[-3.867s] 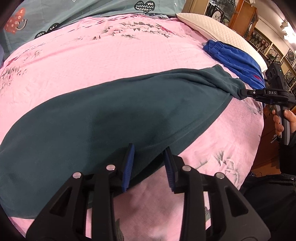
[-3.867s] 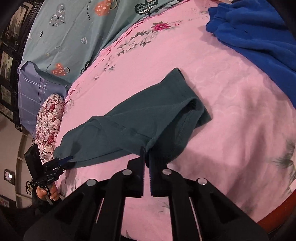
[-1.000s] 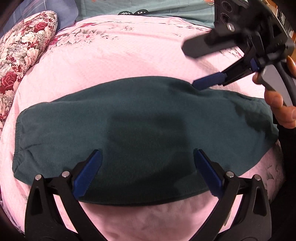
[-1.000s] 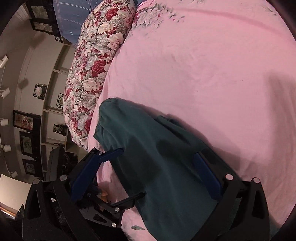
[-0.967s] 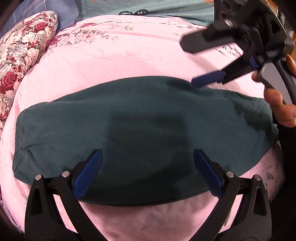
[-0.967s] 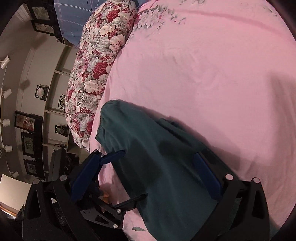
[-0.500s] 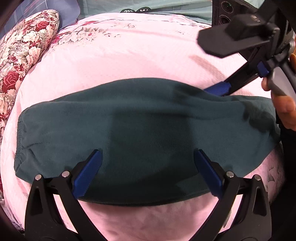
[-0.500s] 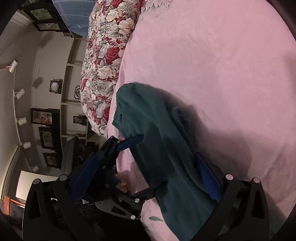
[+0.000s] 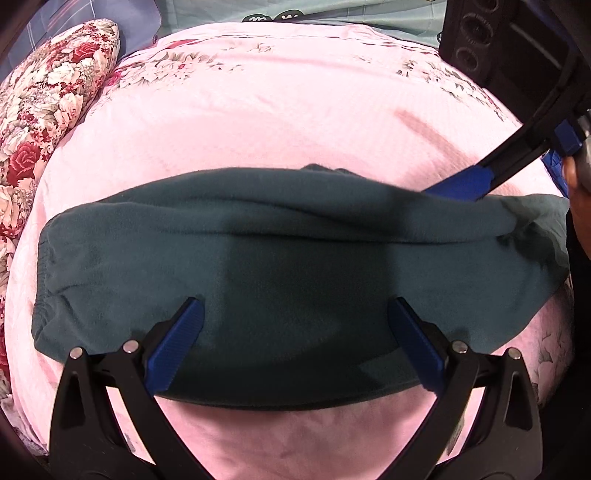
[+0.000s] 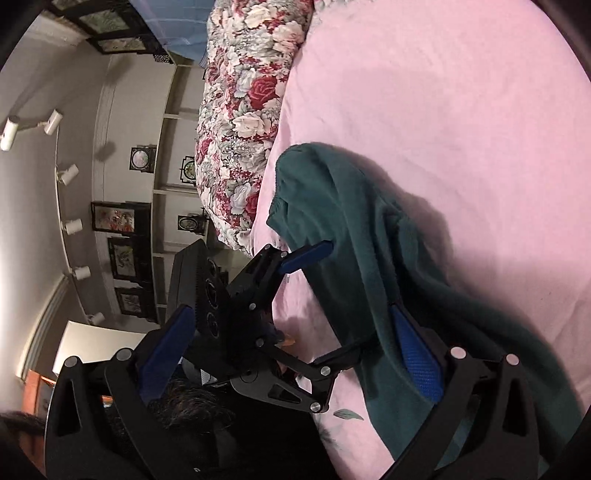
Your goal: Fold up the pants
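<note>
The dark teal pants (image 9: 295,266) lie folded in a wide band across the pink bedsheet (image 9: 280,129); they also show in the right wrist view (image 10: 369,258). My left gripper (image 9: 295,339) is open wide and empty, its blue pads over the near part of the pants. My right gripper (image 10: 291,354) is open and empty, tilted sideways. In the left wrist view one blue pad of the right gripper (image 9: 461,182) touches the far right edge of the pants. The left gripper also shows in the right wrist view (image 10: 306,254).
A floral pillow (image 9: 40,107) lies at the left edge of the bed; it also shows in the right wrist view (image 10: 243,103). A grey-green patterned cover (image 9: 332,14) lies at the far edge. Framed pictures (image 10: 118,218) hang on the wall beyond the bed.
The right gripper has let go of the pants leg after folding it over, opened wide and dropped to the far right edge. The far edge of the pants has bunched up slightly. My left gripper opened earlier.
</note>
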Available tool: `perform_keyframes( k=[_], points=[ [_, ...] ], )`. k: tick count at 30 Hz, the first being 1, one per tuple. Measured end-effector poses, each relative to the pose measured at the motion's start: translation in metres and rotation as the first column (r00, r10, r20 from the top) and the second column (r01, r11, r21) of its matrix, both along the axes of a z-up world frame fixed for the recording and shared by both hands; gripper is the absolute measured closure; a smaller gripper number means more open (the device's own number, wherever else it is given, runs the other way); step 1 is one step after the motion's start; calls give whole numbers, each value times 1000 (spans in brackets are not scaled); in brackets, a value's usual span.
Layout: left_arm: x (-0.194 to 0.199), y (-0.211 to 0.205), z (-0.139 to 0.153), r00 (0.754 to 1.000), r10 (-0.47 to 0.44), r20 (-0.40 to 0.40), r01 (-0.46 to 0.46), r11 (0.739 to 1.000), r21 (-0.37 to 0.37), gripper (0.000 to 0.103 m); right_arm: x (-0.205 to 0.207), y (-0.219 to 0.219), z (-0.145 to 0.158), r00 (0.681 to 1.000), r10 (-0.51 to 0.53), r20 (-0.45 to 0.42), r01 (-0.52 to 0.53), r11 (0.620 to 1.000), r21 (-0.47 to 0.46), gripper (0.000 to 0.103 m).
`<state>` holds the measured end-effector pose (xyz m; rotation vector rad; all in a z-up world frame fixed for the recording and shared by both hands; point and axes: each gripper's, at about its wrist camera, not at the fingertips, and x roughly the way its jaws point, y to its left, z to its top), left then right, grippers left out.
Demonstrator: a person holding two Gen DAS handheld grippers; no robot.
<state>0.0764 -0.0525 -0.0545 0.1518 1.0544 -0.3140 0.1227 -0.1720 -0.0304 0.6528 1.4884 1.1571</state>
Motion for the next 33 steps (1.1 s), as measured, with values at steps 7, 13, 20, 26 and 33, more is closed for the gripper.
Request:
perform_keyframes(
  k=[7, 13, 20, 26, 33],
  points=[
    [-4, 2, -2, 1000, -1, 15, 2, 1000, -9, 2, 8, 6, -21, 999, -27, -23, 25, 998, -56, 1],
    [-7, 3, -3, 1000, -3, 20, 3, 1000, -8, 2, 35, 18, -26, 988, -154, 31, 155, 988, -21, 1],
    [-10, 2, -2, 1000, -3, 30, 3, 1000, -5, 2, 47, 15, -37, 976, -210, -49, 216, 957, 193, 1],
    [-9, 2, -3, 1000, -1, 29, 1, 1000, -3, 2, 55, -12, -30, 937, -348, 27, 334, 917, 217, 1],
    [-8, 3, -3, 1000, 0, 28, 0, 1000, -3, 2, 60, -21, -22, 890, -433, 143, 402, 893, 203, 1]
  ],
)
